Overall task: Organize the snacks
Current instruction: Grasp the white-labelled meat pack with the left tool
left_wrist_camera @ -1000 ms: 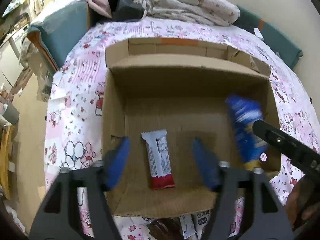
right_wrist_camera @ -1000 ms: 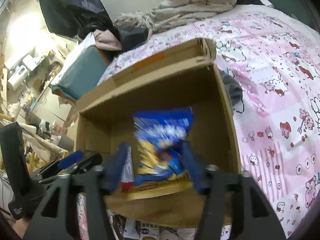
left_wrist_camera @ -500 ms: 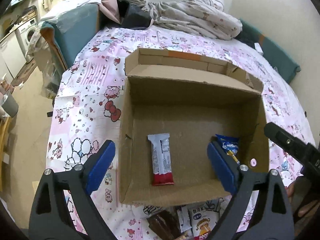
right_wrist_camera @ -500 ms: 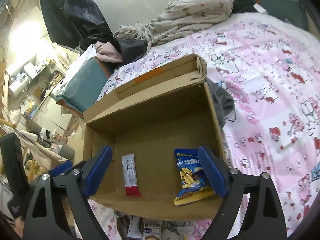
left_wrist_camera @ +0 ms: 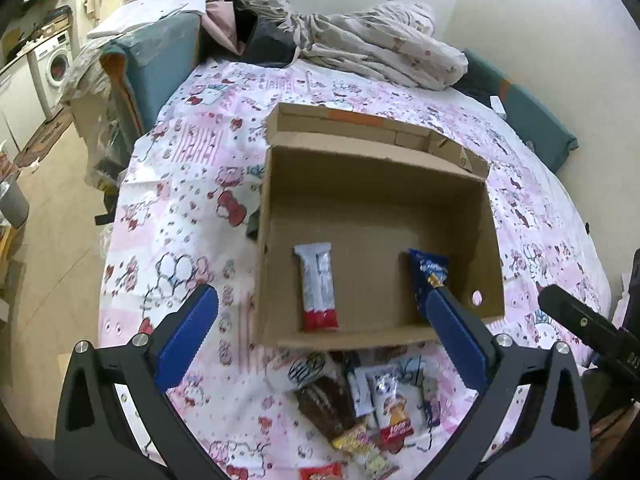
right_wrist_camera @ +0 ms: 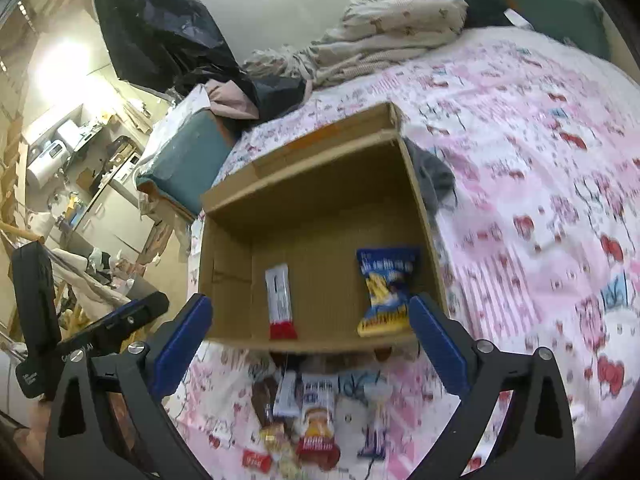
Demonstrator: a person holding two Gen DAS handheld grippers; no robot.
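Left claw (left_wrist_camera: pixel 322 338) agape above box (left_wrist_camera: pixel 376 184), right claw (right_wrist_camera: pixel 310 346) likewise

Left gripper (left_wrist_camera: pixel 320 336) jaws spread wide, nothing held; right gripper (right_wrist_camera: pixel 310 334) likewise, both angled downward.

Your left gripper's finger (left_wrist_camera: pixel 456 336) hides the blue snack bag's (left_wrist_camera: pixel 428 276) lower end — pile wrappers (right_wrist_camera: pixel 316 424) blurred (print unreadable).
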